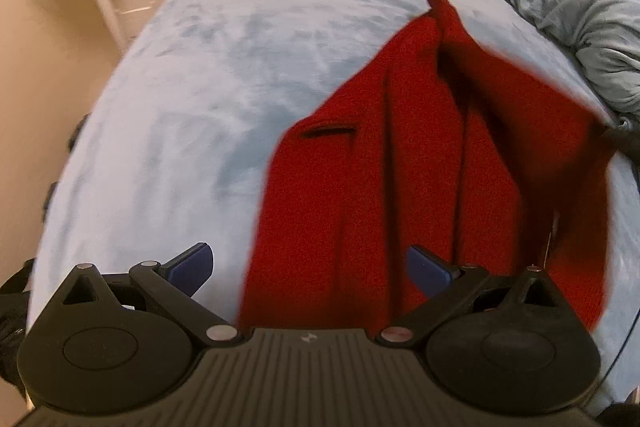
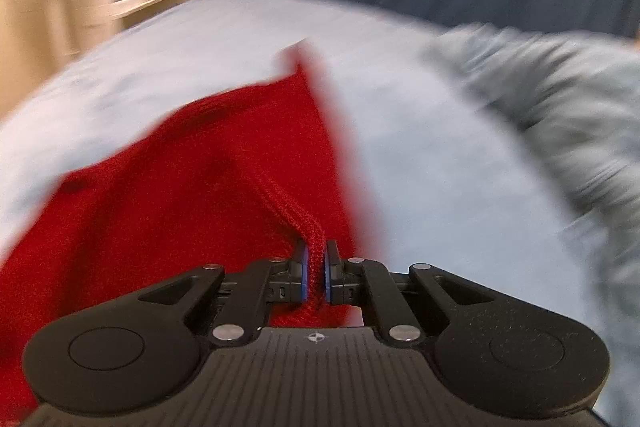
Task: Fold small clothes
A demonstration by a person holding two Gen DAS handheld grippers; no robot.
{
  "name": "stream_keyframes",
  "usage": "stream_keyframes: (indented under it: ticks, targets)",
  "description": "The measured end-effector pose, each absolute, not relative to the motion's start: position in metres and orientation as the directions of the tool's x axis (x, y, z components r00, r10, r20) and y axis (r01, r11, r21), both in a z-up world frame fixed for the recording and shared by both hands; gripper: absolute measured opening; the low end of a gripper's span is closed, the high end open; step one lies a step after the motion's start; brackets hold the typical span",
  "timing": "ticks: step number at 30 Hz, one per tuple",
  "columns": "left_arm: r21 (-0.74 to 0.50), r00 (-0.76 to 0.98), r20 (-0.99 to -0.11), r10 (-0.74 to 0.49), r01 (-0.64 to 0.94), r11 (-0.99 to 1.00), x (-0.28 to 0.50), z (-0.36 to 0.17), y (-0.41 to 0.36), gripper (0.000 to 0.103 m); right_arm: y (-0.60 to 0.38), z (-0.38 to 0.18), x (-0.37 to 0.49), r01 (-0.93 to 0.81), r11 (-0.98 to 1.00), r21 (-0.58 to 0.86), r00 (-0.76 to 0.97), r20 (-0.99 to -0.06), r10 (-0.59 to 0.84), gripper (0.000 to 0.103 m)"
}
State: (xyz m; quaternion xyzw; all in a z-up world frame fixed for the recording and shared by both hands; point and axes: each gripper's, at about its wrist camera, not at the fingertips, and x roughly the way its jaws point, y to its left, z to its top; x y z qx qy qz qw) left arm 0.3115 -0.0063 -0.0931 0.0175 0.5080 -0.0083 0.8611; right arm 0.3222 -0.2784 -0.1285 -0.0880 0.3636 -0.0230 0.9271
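Fingers of my right gripper (image 2: 316, 269) pinch a fold of the red garment (image 1: 400, 167), which trails across the light blue bed (image 1: 200, 87); my left gripper (image 1: 310, 265) stands wide, holding nothing.

Red knit garment (image 1: 400, 167) — creased lengthwise, one edge lifted — draped over pale-blue bed.

Red garment (image 1: 400, 167), pale-blue blanket (image 1: 200, 87)

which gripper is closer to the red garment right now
Right. The right gripper is shut on a bunched edge of the red garment, touching it. The left gripper is open above the garment's near edge, gripping nothing.
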Motion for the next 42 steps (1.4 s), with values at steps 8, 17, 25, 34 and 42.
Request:
stream_keyframes:
  ticks: [8,17,25,34,42]
  targets:
    - [0.004,0.476,-0.878,-0.047,0.105,0.995,0.364,-0.112,-0.071,0.103,-0.475,-0.104,0.355,0.612,0.777,-0.147,0.591,-0.567,-0.573,0.055]
    - [0.081,0.387,-0.922,0.015,0.153,0.985,0.415,-0.163,-0.114,0.103,-0.391,-0.201,0.246,0.406,0.861,0.305,0.712,-0.696,-0.089,0.073]
    - [0.184,0.440,-0.892,0.106,0.138,0.973,0.426,-0.167,-0.123,0.016,-0.390,-0.210,0.267,0.327,0.934,0.142,0.758,-0.630,-0.170,0.073]
    - [0.337,0.616,-0.735,0.284,-0.031,0.941,0.464,-0.102,-0.068,0.008,-0.395,-0.204,0.254,0.289,0.934,0.209,0.791,-0.602,-0.110,0.073]
    - [0.517,0.532,-0.591,0.607,-0.328,0.791,0.594,-0.066,0.016,0.024,-0.401,-0.206,0.259,0.277,0.930,0.242,0.793,-0.603,-0.079,0.073]
